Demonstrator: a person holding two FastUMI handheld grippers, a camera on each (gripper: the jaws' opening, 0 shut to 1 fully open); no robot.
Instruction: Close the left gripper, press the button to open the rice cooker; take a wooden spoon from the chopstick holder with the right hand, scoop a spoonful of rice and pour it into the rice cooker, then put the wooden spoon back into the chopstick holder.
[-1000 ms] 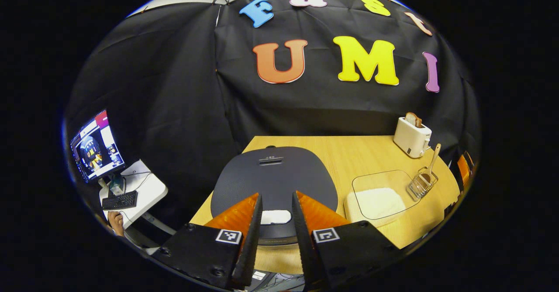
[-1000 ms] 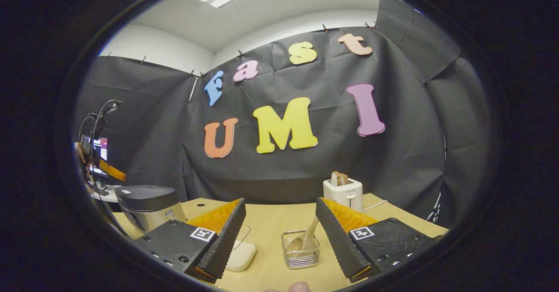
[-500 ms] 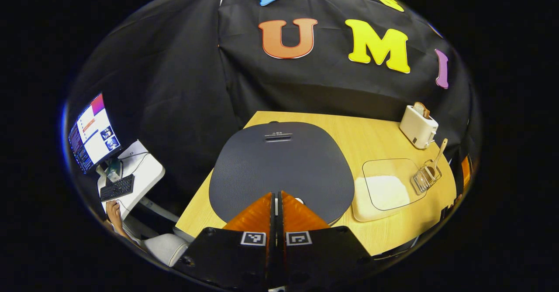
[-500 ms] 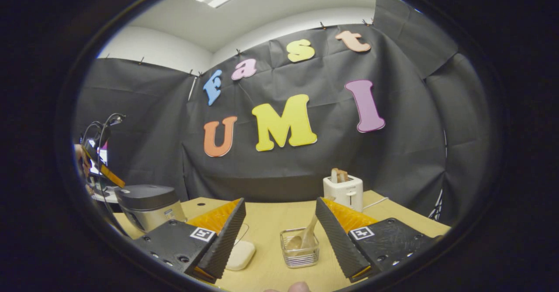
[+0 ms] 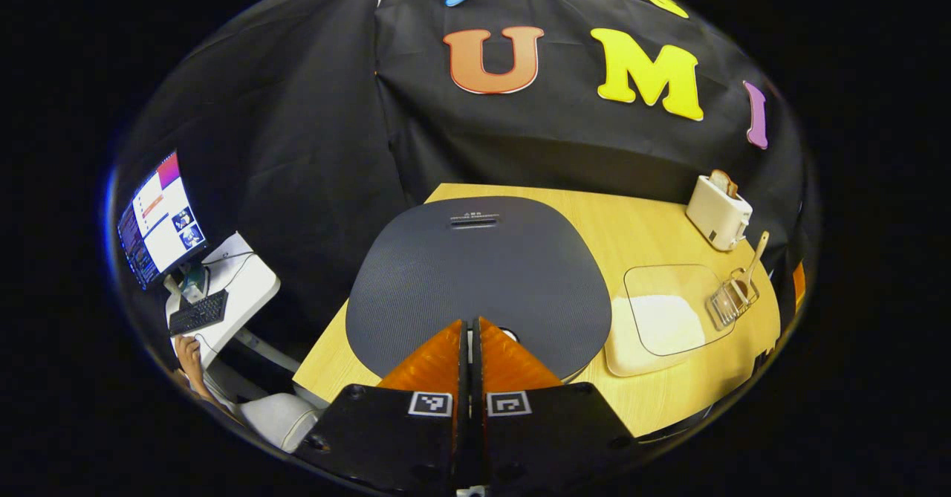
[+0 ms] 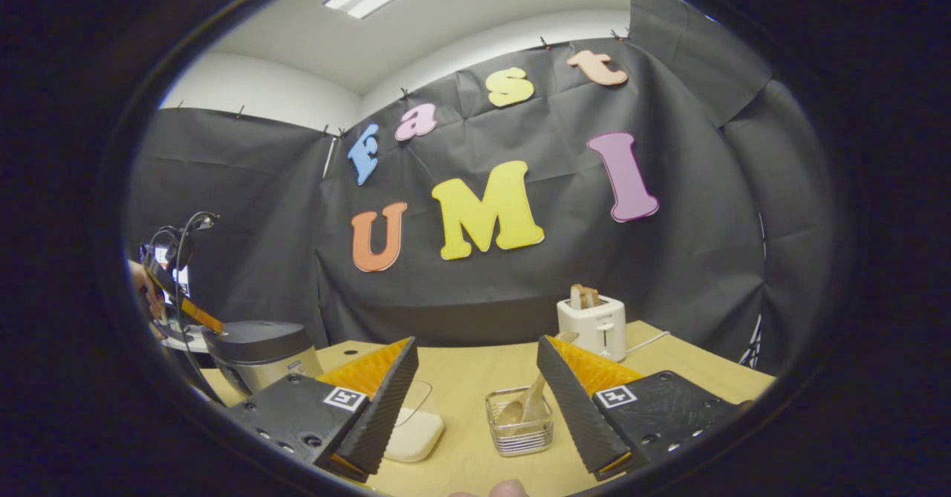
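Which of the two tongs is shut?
The left tongs, fingers pressed together over the rice cooker; the right tongs stand wide open.

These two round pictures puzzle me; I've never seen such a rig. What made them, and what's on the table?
A person holds a pair of hand-held tongs in each hand, each carrying a camera looking along its fingers. In the left gripper view, the left tongs are shut, tips over the closed rice cooker. In the right gripper view, the right tongs are open and hold nothing, facing the chopstick holder with the wooden spoon in it. On the table also stand a rice container and a toaster.
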